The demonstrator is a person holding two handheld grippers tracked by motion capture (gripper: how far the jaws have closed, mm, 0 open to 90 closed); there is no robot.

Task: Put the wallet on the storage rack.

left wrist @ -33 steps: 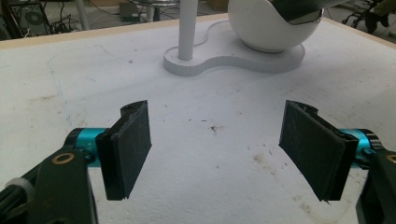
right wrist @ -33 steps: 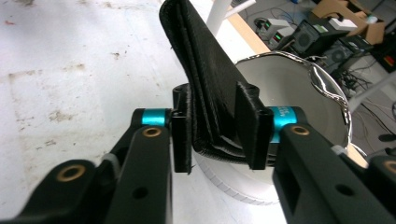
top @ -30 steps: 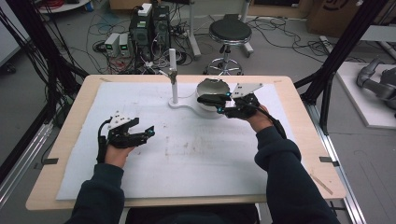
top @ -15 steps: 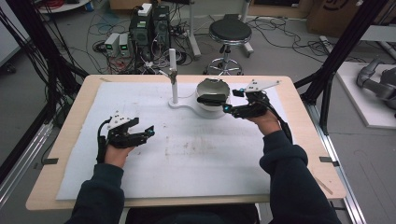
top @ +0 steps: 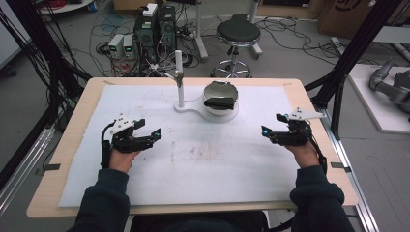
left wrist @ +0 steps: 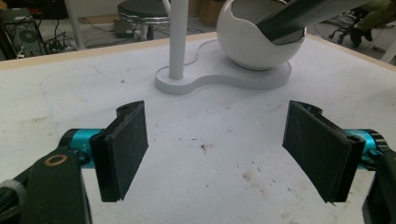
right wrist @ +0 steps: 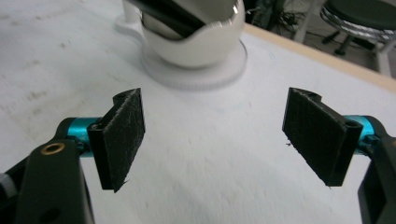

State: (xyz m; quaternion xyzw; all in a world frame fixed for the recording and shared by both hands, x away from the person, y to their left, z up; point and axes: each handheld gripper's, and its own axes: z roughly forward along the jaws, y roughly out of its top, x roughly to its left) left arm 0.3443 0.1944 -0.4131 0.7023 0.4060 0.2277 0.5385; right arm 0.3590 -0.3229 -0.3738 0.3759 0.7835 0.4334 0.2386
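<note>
High view: white bowl (top: pixel 221 100) holds dark object (top: pixel 218 102) at table's (top: pixel 67 145) far centre — left gripper (top: pixel 149 129) and right gripper (top: pixel 270 124) flank it, near side, jaws just widened, wide apart, nothing between.

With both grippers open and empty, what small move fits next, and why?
Probably none beyond resting: the dark flat object already sits in the white bowl, and the left gripper and right gripper stand open over the mat, well apart from it.
</note>
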